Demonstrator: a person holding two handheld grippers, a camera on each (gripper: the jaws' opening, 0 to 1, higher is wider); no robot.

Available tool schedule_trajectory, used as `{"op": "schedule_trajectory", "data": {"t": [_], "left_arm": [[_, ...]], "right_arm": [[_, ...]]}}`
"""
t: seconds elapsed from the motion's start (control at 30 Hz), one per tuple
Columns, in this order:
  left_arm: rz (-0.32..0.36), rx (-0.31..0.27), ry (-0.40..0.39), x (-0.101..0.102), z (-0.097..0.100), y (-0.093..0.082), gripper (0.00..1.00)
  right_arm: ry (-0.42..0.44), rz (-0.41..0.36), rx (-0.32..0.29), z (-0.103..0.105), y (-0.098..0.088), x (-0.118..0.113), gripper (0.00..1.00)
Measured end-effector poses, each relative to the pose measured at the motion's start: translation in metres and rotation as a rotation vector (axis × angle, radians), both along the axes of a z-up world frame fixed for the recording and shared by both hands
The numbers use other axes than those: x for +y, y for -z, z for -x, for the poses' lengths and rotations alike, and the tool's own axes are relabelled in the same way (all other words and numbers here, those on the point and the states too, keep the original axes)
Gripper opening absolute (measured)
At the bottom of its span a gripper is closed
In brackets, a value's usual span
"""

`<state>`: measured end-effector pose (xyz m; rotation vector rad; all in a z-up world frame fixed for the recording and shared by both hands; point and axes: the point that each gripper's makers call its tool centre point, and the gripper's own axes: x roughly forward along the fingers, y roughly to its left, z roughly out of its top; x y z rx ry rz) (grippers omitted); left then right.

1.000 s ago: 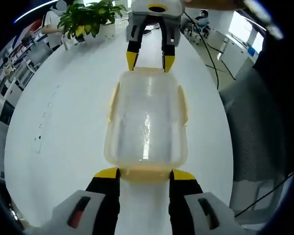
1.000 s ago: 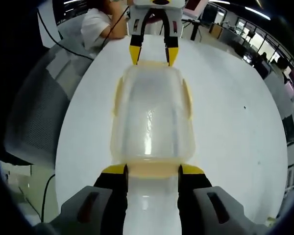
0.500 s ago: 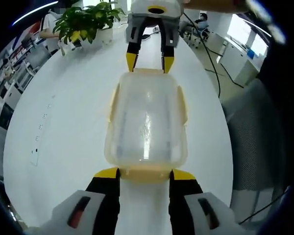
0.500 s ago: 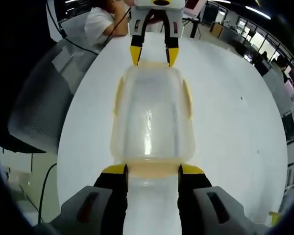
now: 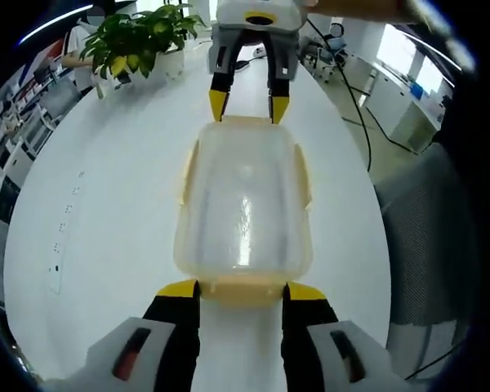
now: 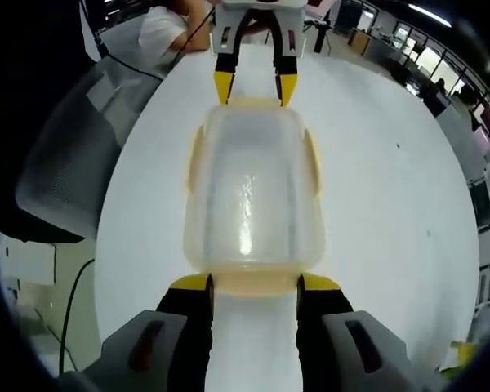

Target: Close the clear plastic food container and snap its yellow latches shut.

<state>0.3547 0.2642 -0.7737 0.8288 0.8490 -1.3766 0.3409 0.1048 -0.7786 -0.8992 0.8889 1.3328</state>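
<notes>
The clear container (image 5: pixel 243 204) is sitting lid-on in the middle of the white surface (image 5: pixel 106 212). The left claw (image 5: pixel 241 291) is spread wide, tips bracketing its near yellow latch (image 5: pixel 241 287). Facing it, the right claw (image 6: pixel 255 284) is also spread across the opposite latch (image 6: pixel 253 282).

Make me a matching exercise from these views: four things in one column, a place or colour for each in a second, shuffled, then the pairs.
Things
1. container
2. potted plant
3. table
4. left gripper

Places or colours
A. white surface under everything
B. green, at the table's far edge in the left gripper view
C. clear, with yellow latches, between the two grippers
D. yellow-tipped, at the container's near end in the left gripper view

Pairs: 1-C, 2-B, 3-A, 4-D
</notes>
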Motion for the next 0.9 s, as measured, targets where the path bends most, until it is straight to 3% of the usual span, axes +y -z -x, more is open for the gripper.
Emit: {"op": "schedule_trajectory", "data": {"t": [0.9], "left_arm": [[-0.041, 0.024, 0.003, 0.003, 0.005, 0.015, 0.33]], "right_arm": [[0.025, -0.041, 0.016, 0.005, 0.016, 0.004, 0.37]]}}
